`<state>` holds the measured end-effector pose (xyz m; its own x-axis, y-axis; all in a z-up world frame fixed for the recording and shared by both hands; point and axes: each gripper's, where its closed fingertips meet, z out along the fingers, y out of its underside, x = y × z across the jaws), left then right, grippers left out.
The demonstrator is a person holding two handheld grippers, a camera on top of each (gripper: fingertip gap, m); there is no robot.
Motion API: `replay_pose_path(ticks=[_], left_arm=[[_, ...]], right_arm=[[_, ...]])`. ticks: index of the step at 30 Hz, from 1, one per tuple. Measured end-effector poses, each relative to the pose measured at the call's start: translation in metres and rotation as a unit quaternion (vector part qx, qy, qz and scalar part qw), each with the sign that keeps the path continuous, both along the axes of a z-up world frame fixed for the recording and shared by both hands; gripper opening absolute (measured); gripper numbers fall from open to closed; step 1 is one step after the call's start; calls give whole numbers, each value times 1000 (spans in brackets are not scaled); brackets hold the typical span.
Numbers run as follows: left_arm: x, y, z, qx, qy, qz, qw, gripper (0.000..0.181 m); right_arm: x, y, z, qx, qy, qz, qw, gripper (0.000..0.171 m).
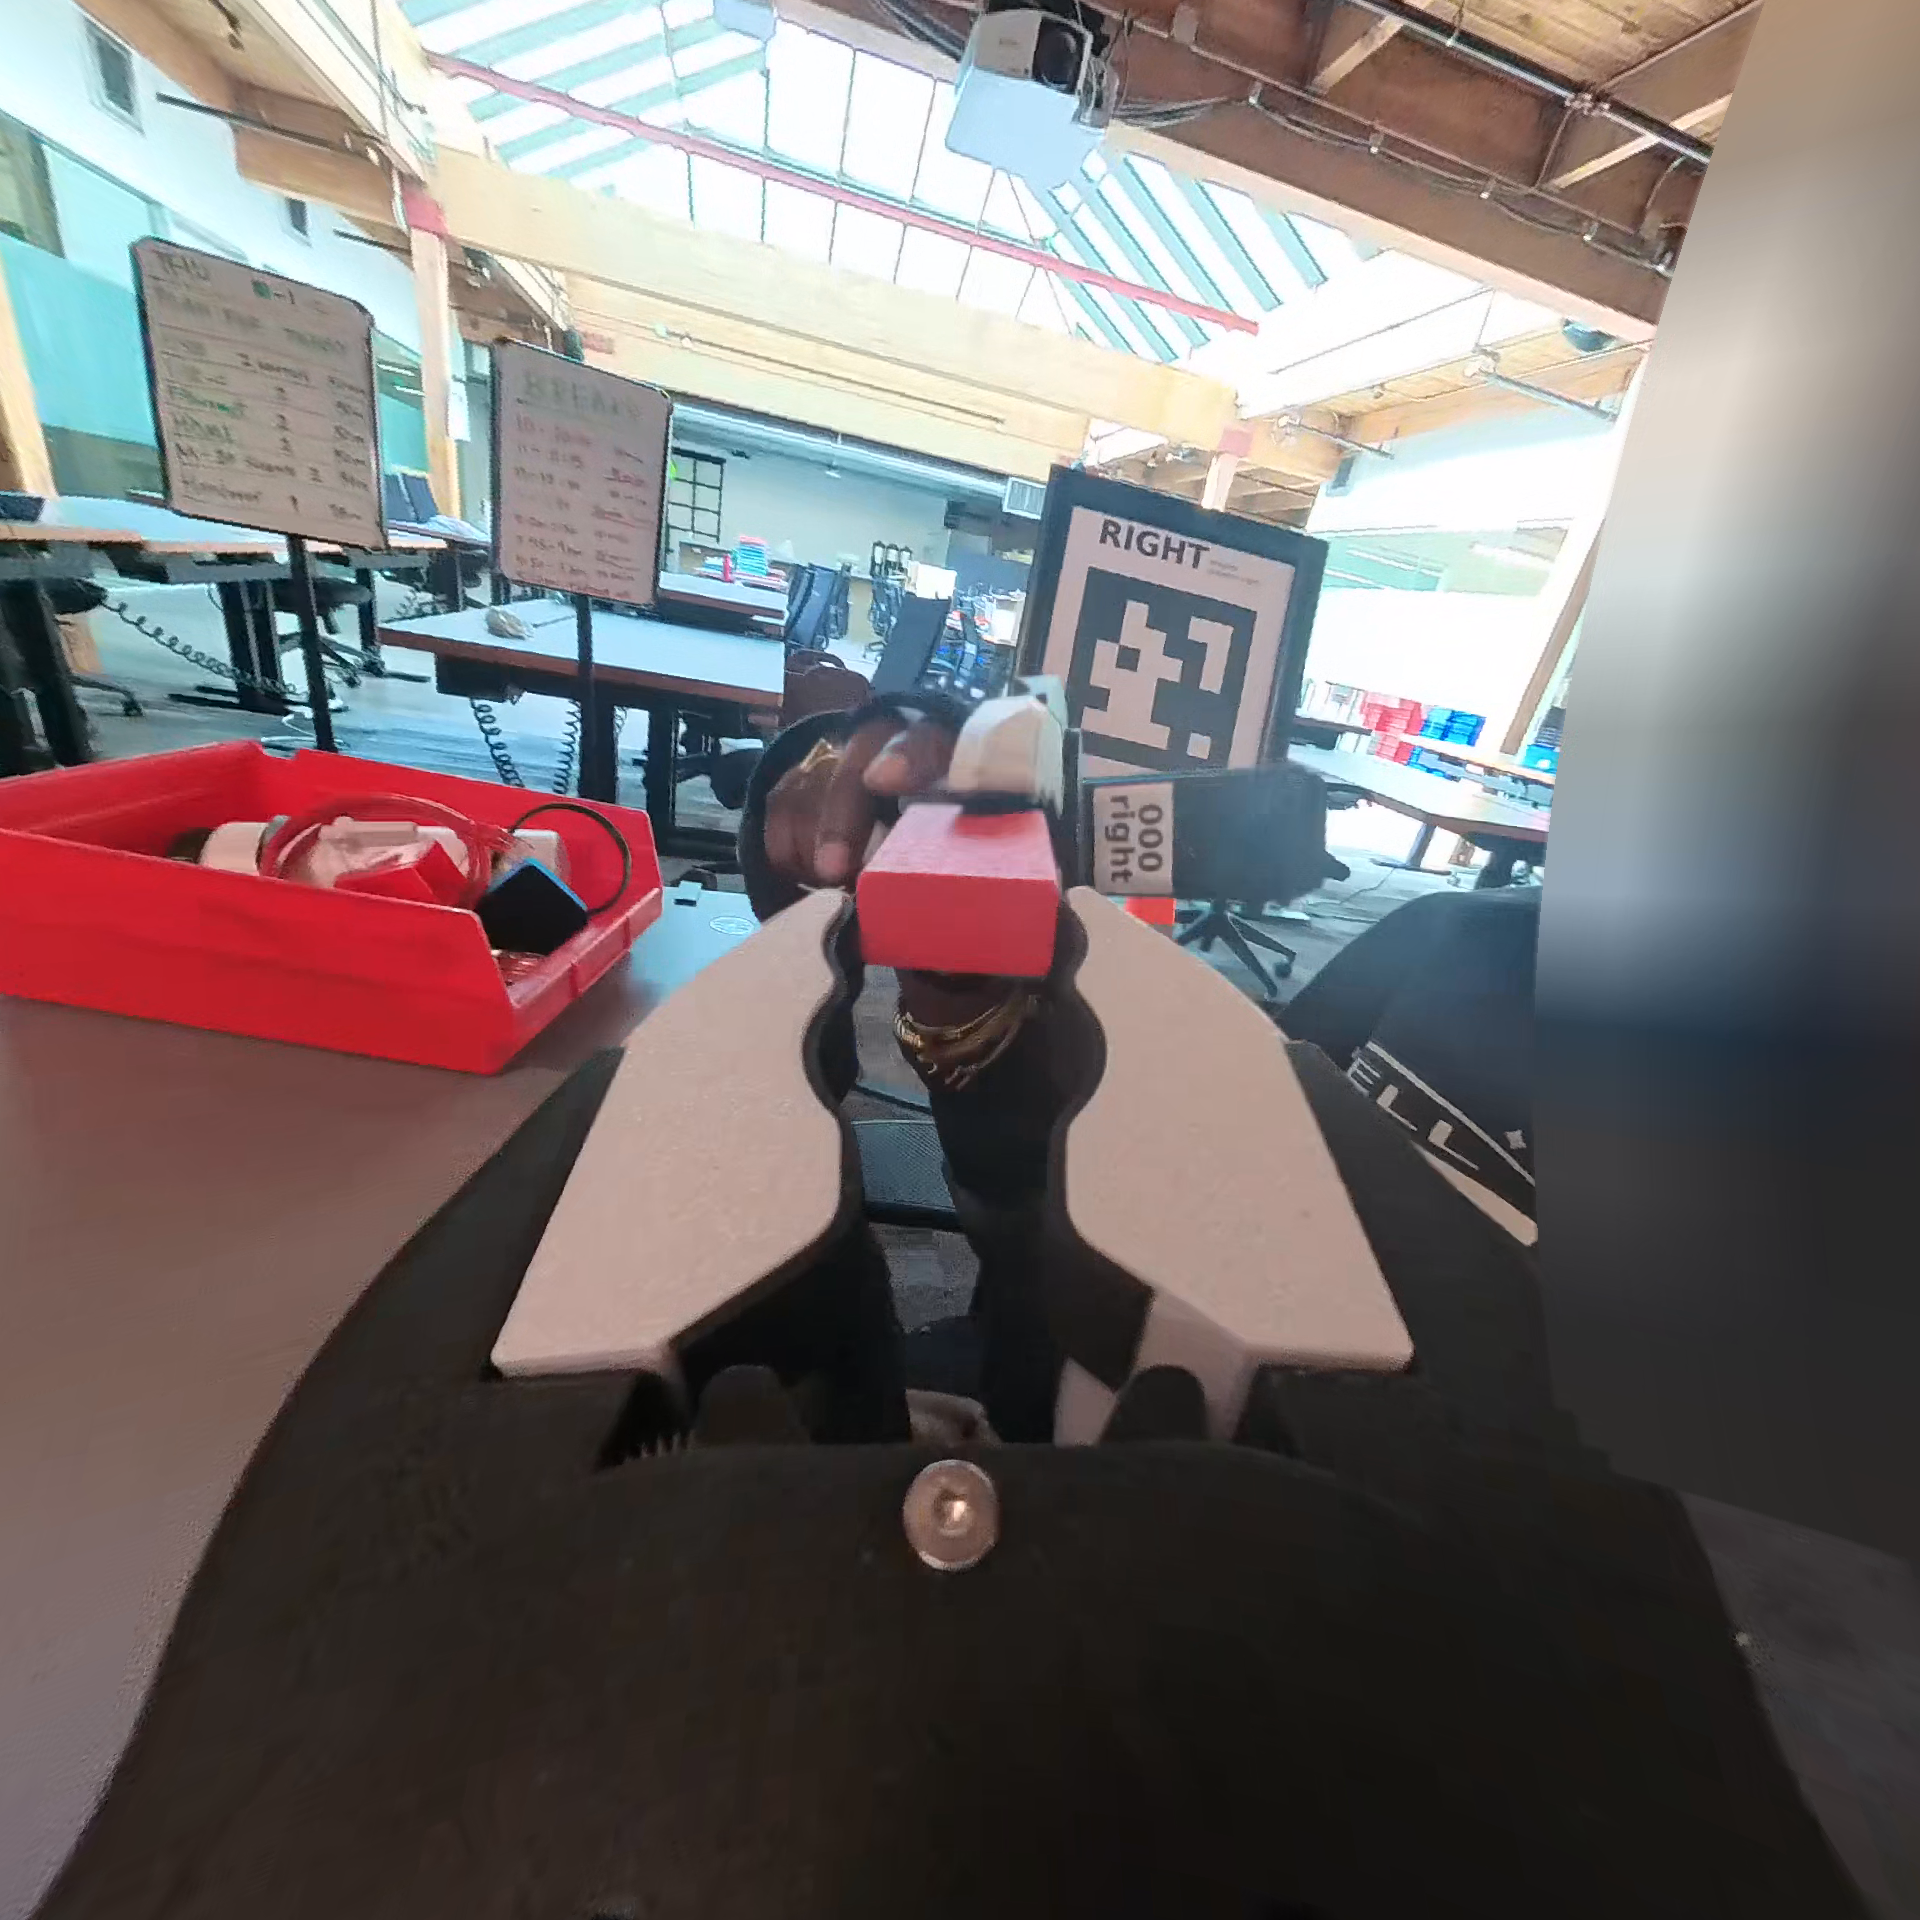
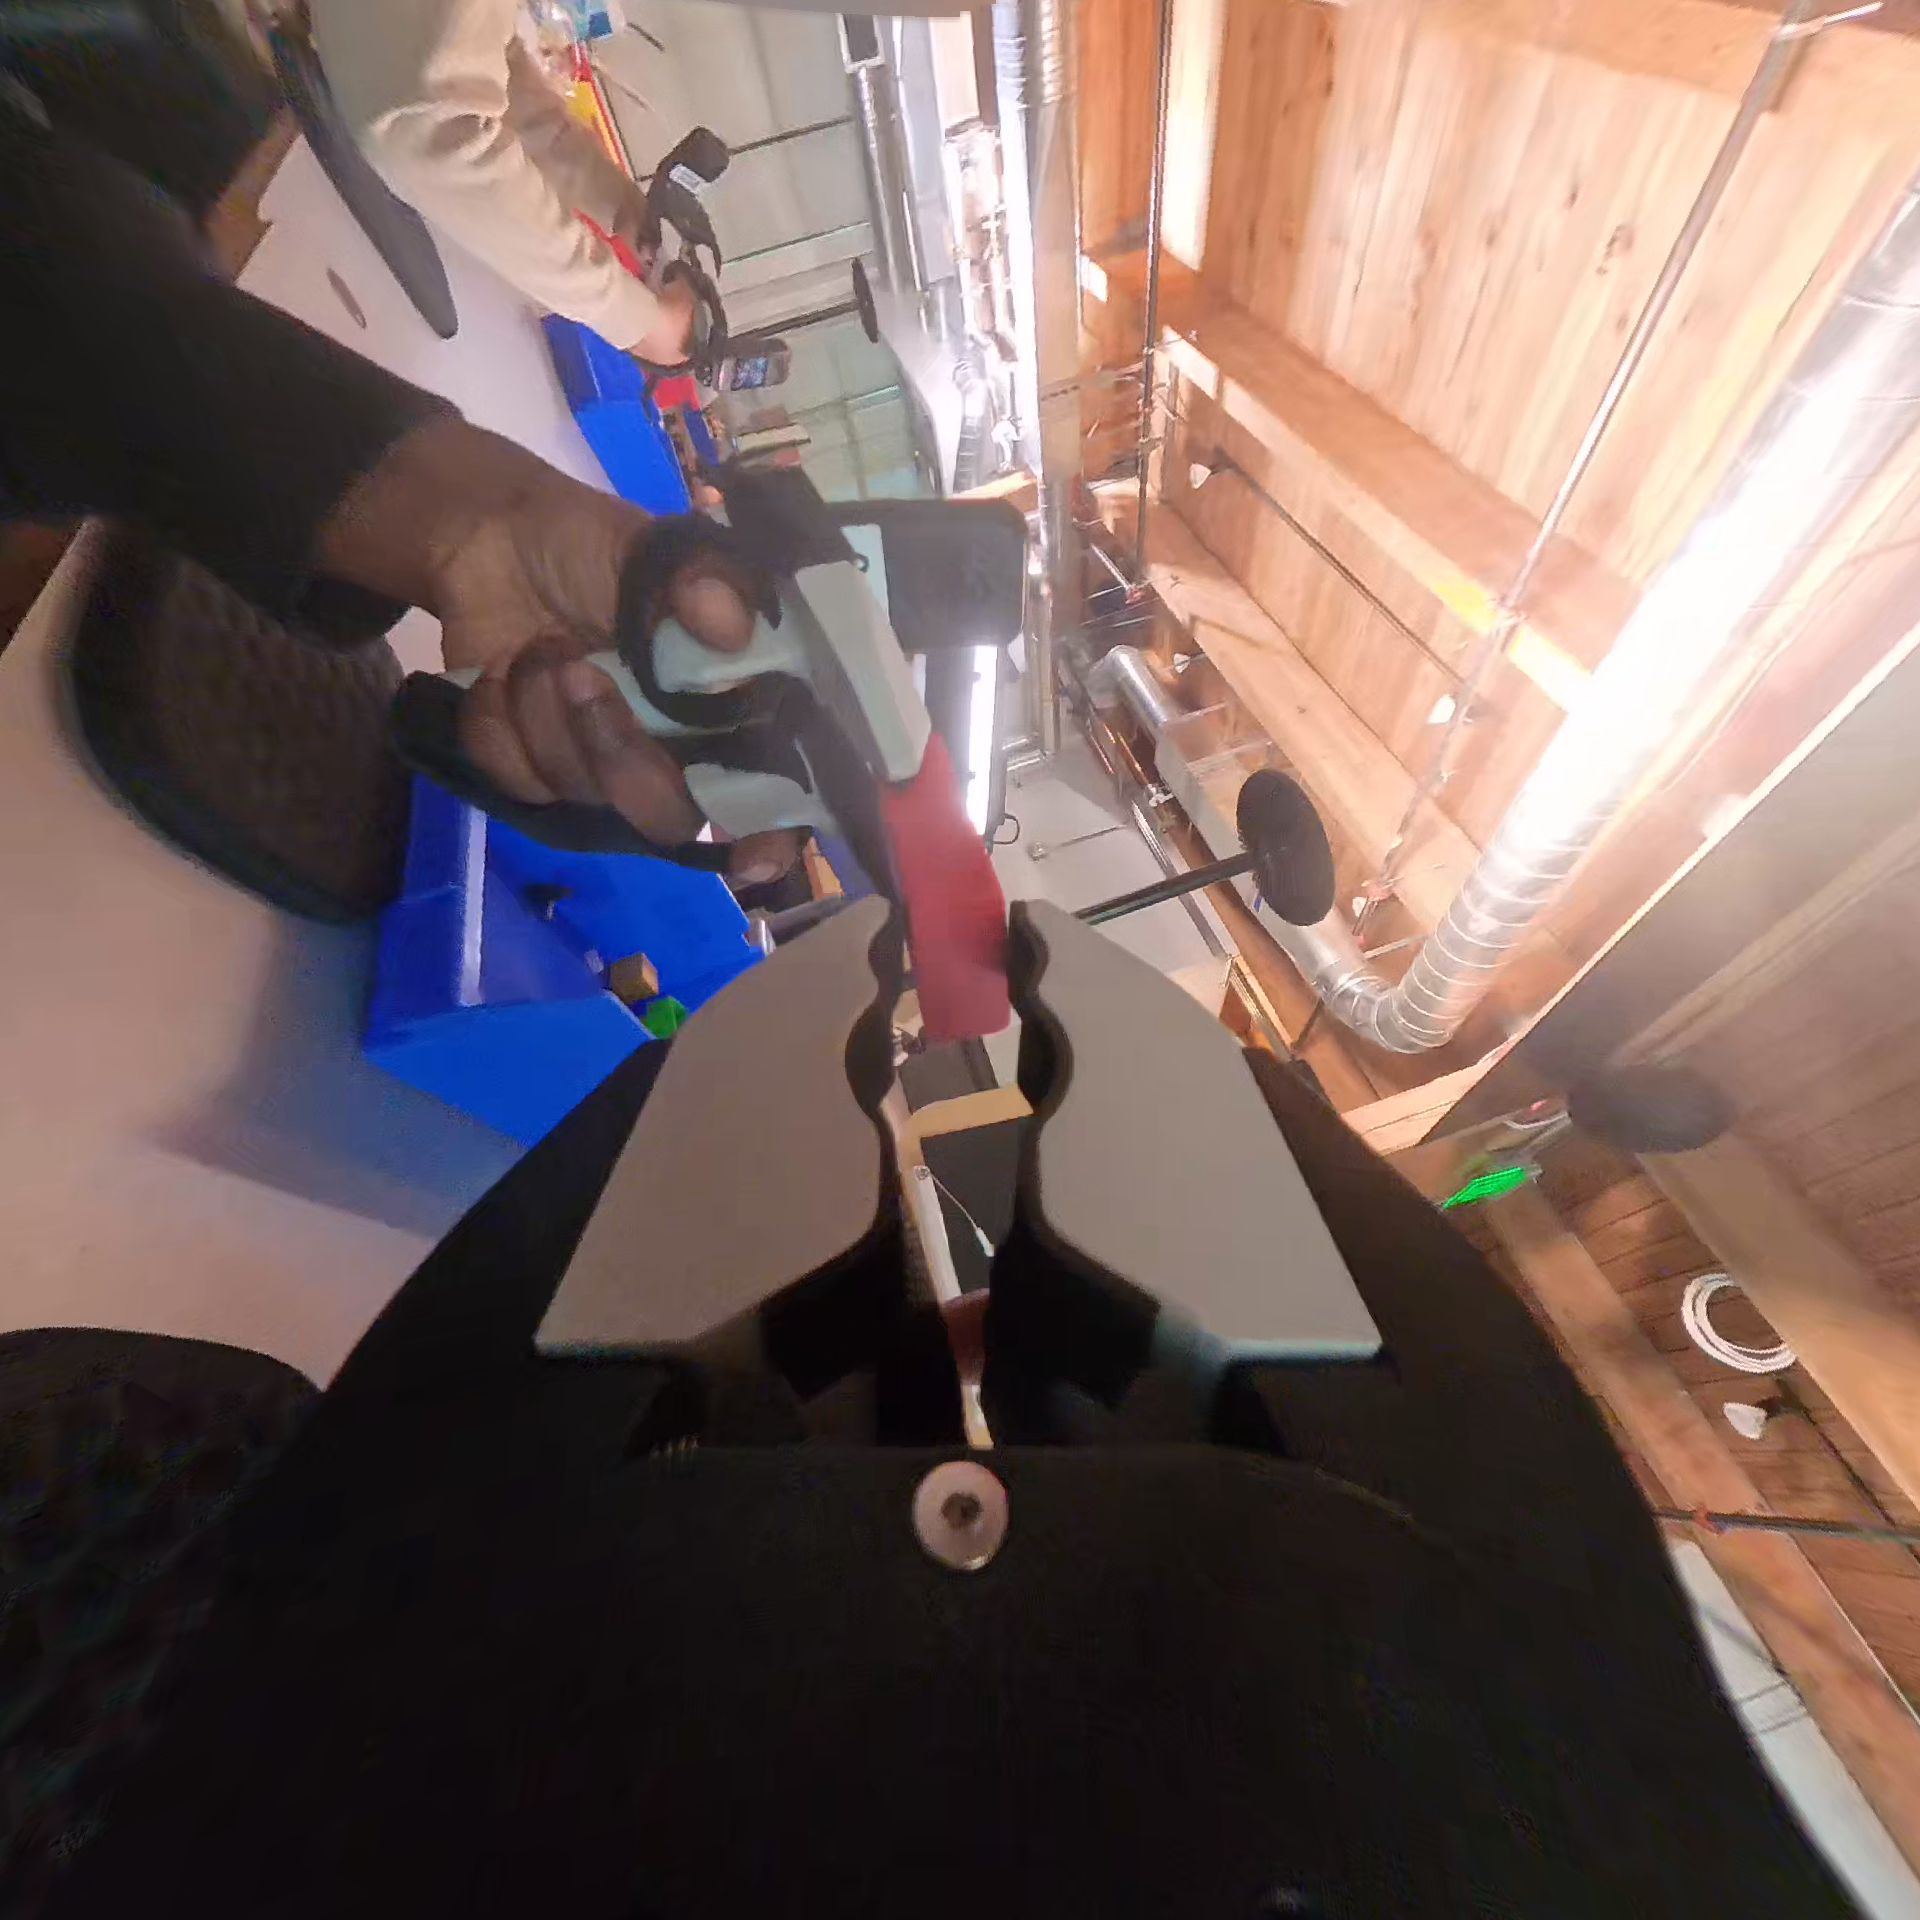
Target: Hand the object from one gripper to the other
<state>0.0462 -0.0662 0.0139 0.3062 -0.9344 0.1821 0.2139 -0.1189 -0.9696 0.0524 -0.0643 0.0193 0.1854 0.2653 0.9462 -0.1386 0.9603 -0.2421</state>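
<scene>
Ceiling: skylights (image 1: pixel 935 135) between timber beams, daylight pouring in.
Furniture: desks (image 1: pixel 582 634), office chairs (image 1: pixel 1236 914), two whiteboards (image 1: pixel 260 395).

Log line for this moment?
stage: mid-handover | red block: in air | left gripper: closed on one end | right gripper: closed on other end

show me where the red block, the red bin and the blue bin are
red block (image 1: pixel 956 914): left wrist view, on its near end face.
red bin (image 1: pixel 260 956): left wrist view, on its front wall.
blue bin (image 2: pixel 499 1018): right wrist view, on its outer side wall.
</scene>
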Motion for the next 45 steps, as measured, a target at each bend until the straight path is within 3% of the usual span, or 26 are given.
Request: replay_pose_path(ticks=[3, 5, 9, 12, 15, 18, 20, 23, 26, 29, 31, 34, 35, 36, 39, 41, 45], left_arm=[[-3, -2, 1, 49, 17, 12, 999, 35], [-7, -3, 5, 127, 38, 53, 990, 42], [-10, -6, -1, 223, 126, 109, 961, 47], [-4, -13, 0, 232, 130, 93, 959, 31], [-1, -14, 0, 213, 120, 76, 967, 18], [-3, -10, 8, 132, 58, 57, 988, 17], [-8, -6, 14, 67, -1, 33, 997, 16], [-11, 1, 8, -1, -28, 11, 1000, 17], [-9, 4, 3, -31, -33, -2, 999, 17], [-5, 3, 0, -41, -25, -13, 999, 17], [-4, 1, -1, -40, -21, -19, 999, 17], [-2, -7, 4, 37, -6, -20, 999, 23], [-4, -7, 6, 86, 8, 6, 996, 37], [-6, -7, 6, 139, 33, 39, 989, 48], [-9, -10, 4, 263, 124, 118, 950, 57], [-7, -13, 4, 300, 155, 138, 931, 57], [0, -15, -1, 302, 176, 132, 928, 47]], right_arm=[[-1, 1, -3, -38, -33, 9, 999, 16], [0, 0, 0, -127, -59, 53, 989, 16], [1, -8, -5, -305, -156, 149, 927, 17], [0, -11, -9, -358, -193, 175, 897, 17], [1, -9, -7, -379, -195, 179, 887, 16], [2, -6, 1, -346, -151, 173, 910, 23], [5, -1, 7, -257, -84, 137, 953, 41], [5, 7, 4, -98, -25, 36, 994, 46], [2, 3, -1, -40, -23, 9, 999, 47], [-3, 7, -5, -9, -25, -20, 999, 34], [-2, 6, -6, -14, -32, -11, 999, 34], [2, 2, -2, -94, -54, 40, 993, 34], [3, 2, 0, -140, -69, 62, 986, 34], [3, 2, 1, -190, -84, 84, 975, 34], [5, -2, 0, -297, -135, 145, 934, 34], [4, -4, -3, -327, -159, 157, 918, 35], [3, -11, -6, -347, -183, 171, 904, 34]])
